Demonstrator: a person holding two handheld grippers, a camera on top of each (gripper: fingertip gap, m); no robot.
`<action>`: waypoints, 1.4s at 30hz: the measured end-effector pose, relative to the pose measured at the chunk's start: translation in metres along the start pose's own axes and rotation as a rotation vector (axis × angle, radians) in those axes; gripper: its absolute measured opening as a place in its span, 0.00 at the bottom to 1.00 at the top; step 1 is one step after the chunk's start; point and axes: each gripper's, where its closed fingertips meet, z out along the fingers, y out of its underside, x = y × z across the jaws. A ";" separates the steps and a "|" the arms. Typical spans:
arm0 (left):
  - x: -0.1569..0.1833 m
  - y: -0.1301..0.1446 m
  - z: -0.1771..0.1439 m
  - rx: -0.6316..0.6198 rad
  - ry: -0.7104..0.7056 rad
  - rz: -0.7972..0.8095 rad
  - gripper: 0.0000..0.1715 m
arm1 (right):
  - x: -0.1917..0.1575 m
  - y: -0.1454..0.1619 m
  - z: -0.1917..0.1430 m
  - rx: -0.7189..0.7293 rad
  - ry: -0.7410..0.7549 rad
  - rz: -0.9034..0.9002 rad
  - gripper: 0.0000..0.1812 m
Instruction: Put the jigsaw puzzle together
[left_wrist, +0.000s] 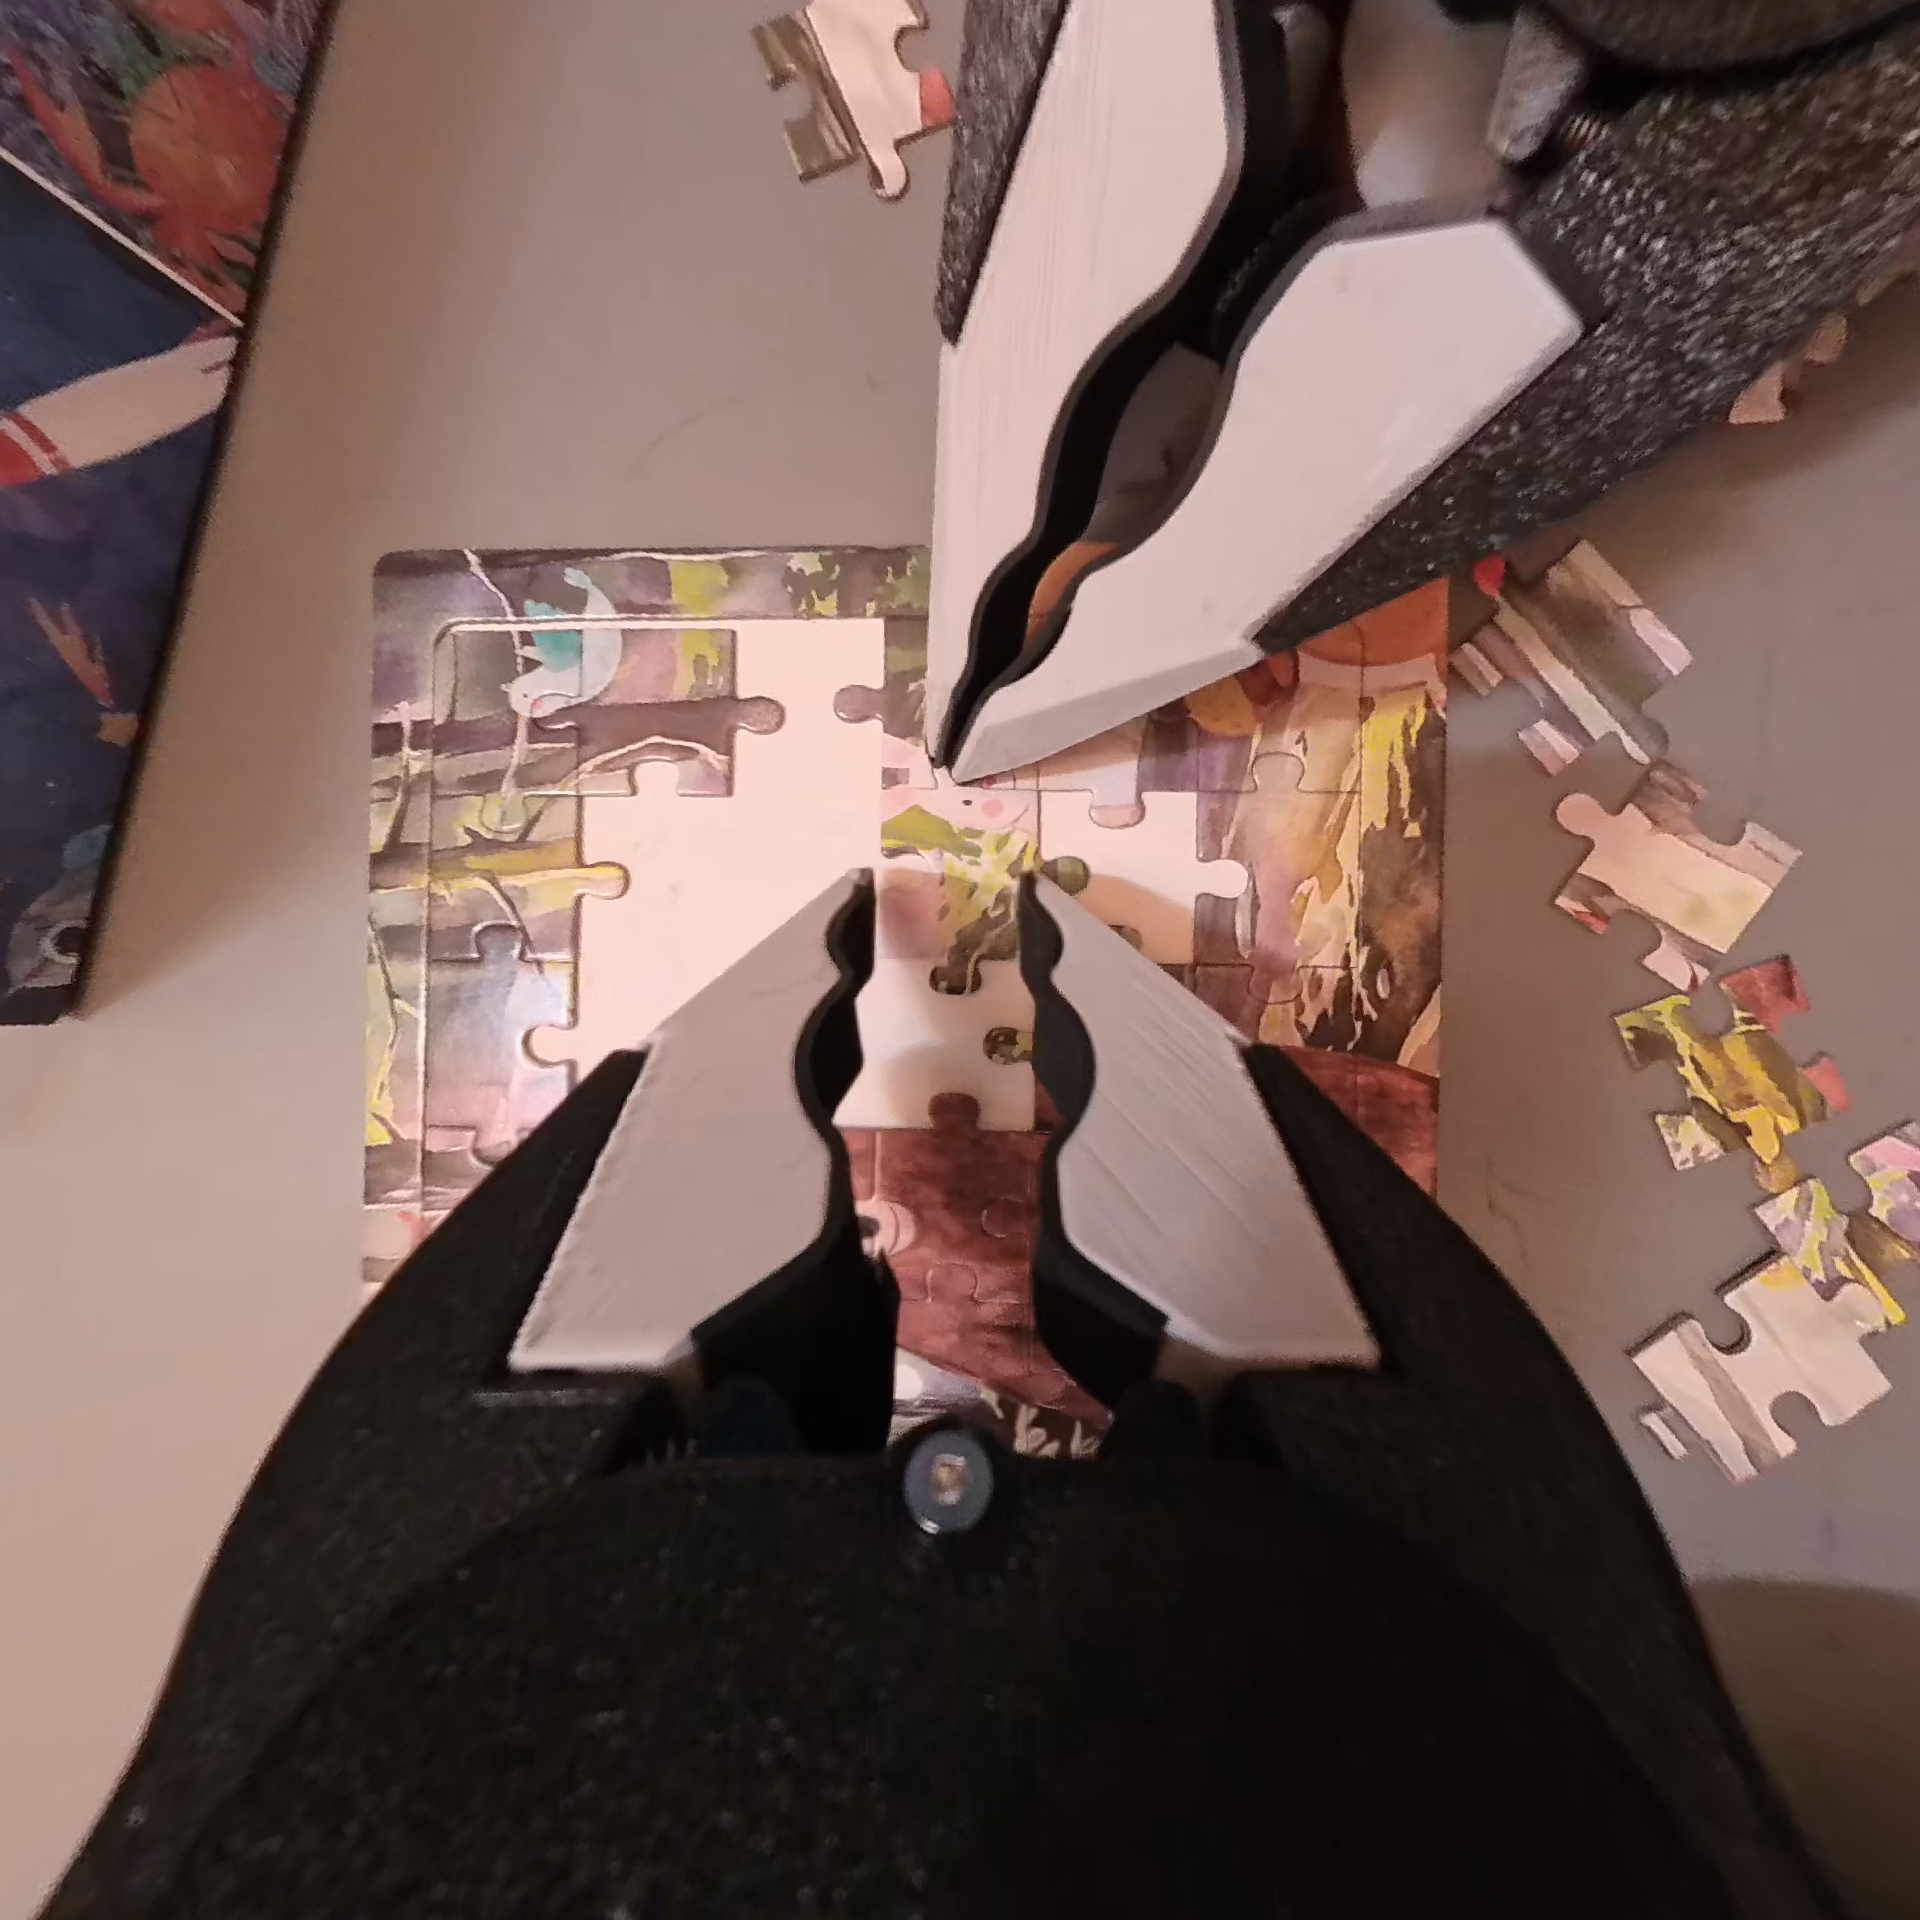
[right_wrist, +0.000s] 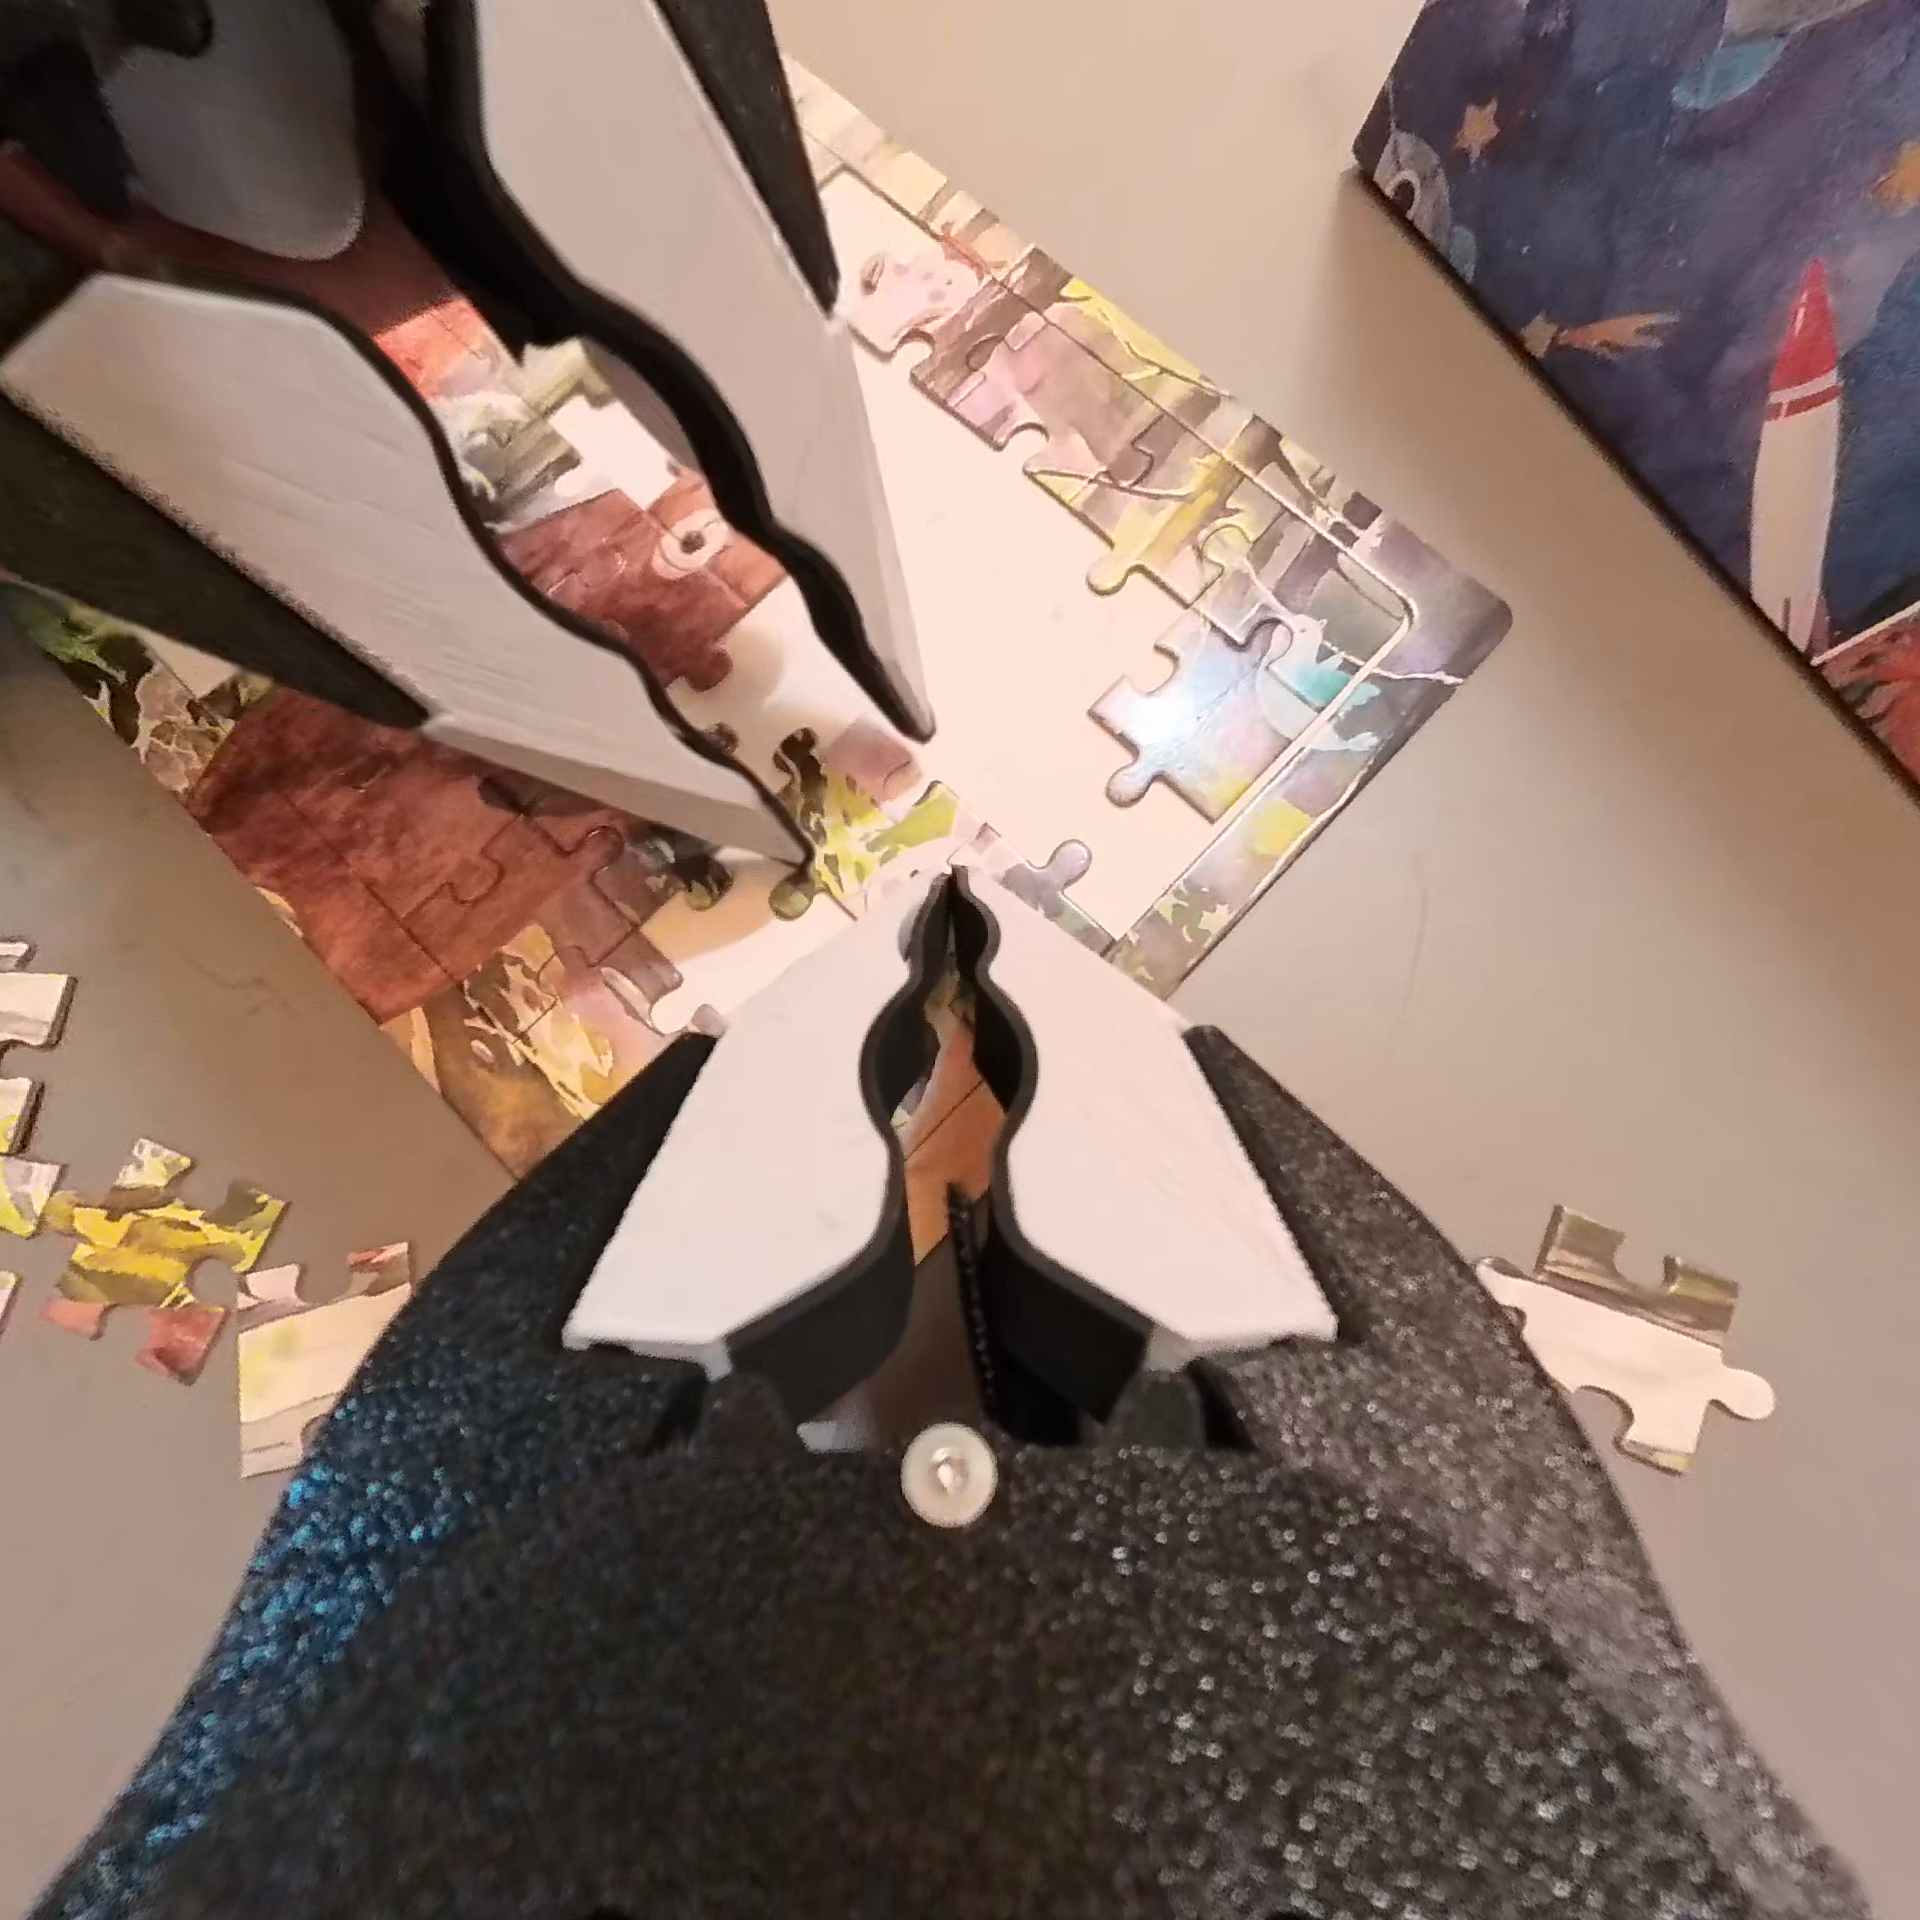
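Left wrist view: looks down on beige table (left_wrist: 623, 364), with dark blue picture box (left_wrist: 104, 520) at far left edge. Also shows that box at upper right in right wrist view (right_wrist: 1662, 312).

Puzzle board (left_wrist: 416, 831) flat at mid-table, partly filled: left column, right side and brown bottom rows seated. White bare gap (left_wrist: 727, 883) open in the middle and upper middle. Roughly two thirds done, judging by that gap.

Left gripper (left_wrist: 945, 883) over board centre, fingers spread to a moderate gap, clamping nothing. Right gripper (left_wrist: 961, 764) coming in from upper right, fingers pinched together at the tips, tips down on or just above the board; contact not certain. Nothing visibly clamped.

Loose pieces (left_wrist: 1662, 904) scattered beside the board's right edge, one stray piece (left_wrist: 852, 94) beyond the top edge.

Green-yellow piece (left_wrist: 971, 904) sits between the left fingertips, just below the right tips, bordering the gap; seated or not, cannot tell.

Step in hand, likely: pressing or nudging this centre piece home, left bracing.

Next move calls for: small downward push to lock tabs, then lift clear and fetch a loose piece for the gap. Needs tab-to-notch alignment, no dragging neighbours.
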 end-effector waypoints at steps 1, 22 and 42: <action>-0.001 -0.002 -0.002 0.013 -0.003 -0.002 0.16 | 0.000 0.000 0.000 0.000 -0.001 0.002 0.00; -0.032 -0.011 -0.059 0.101 -0.200 -0.095 0.03 | 0.030 -0.004 -0.126 0.407 0.097 0.327 0.01; 0.093 0.037 -0.083 0.421 -0.560 -0.400 0.11 | -0.053 0.173 -0.189 -0.015 0.170 0.264 0.18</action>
